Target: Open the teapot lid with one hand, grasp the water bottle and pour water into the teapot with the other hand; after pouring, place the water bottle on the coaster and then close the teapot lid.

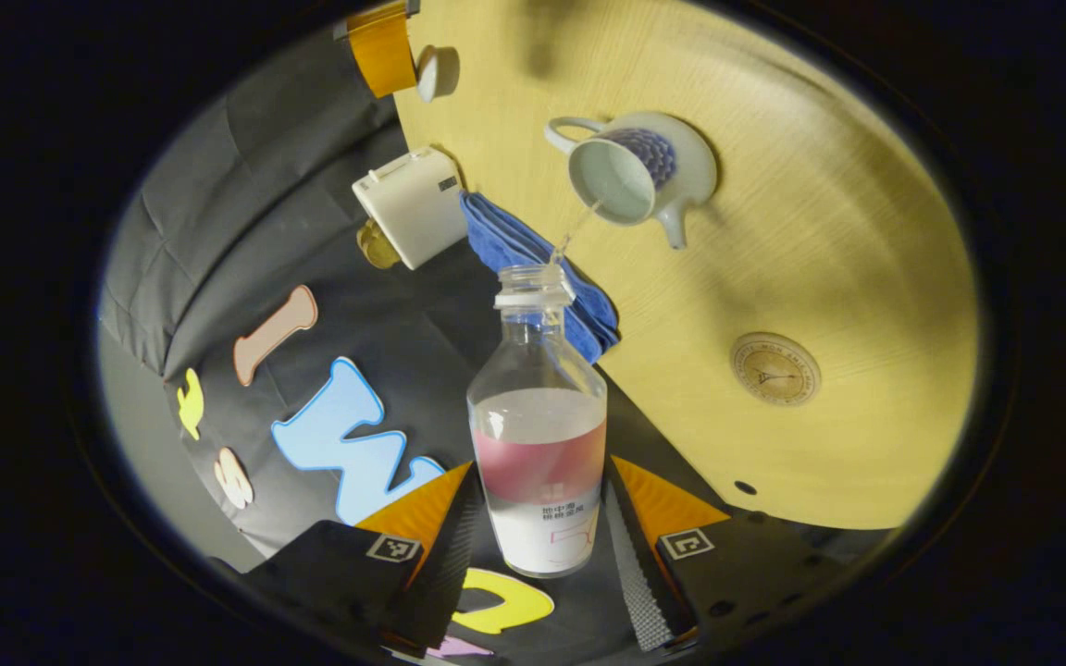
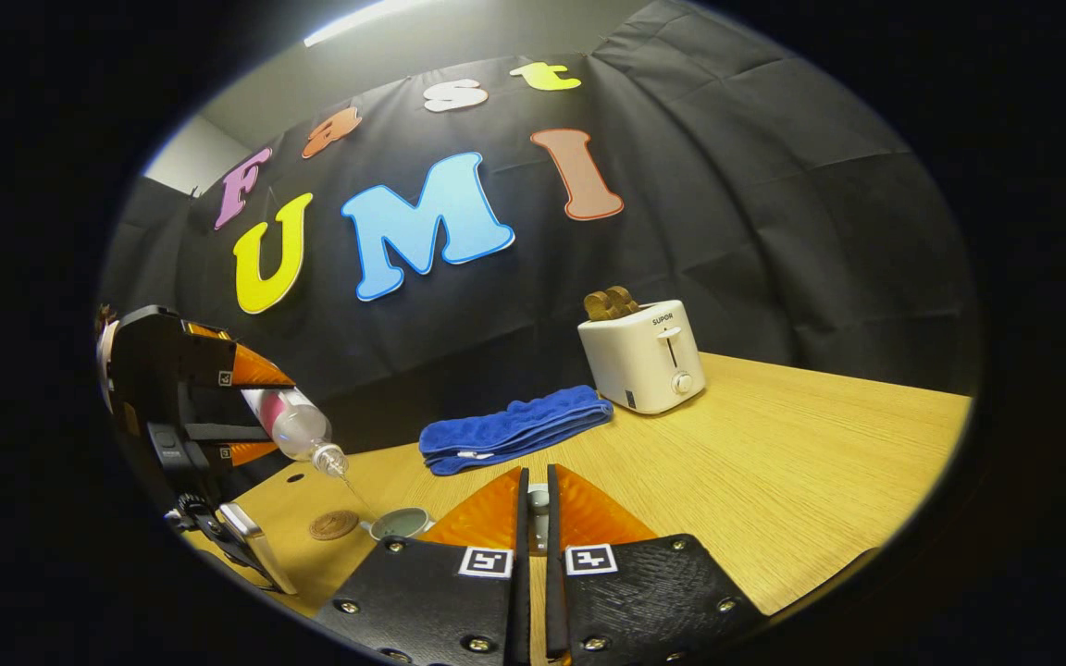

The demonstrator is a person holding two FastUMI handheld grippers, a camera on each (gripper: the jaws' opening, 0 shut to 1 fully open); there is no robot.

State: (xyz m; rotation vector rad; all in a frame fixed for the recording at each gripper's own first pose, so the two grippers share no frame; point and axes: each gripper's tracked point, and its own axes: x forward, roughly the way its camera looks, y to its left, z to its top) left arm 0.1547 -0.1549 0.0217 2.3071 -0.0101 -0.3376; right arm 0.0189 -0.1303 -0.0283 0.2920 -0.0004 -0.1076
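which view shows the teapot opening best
The left gripper view: it looks down into the open teapot, with the rim, handle, spout and the water stream entering. The right gripper view catches just a low sliver of its rim beside that gripper's fingers.

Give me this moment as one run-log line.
phase: pouring | left gripper: shut on bottle, tilted, stream entering teapot | right gripper: holding lid | coaster: bare

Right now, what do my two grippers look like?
Both the left gripper and right gripper have two wedge-shaped fingers tapering to points, each carrying a square black-and-white coded tag. The left's inner faces are ridged; the right's mounts show screw heads.
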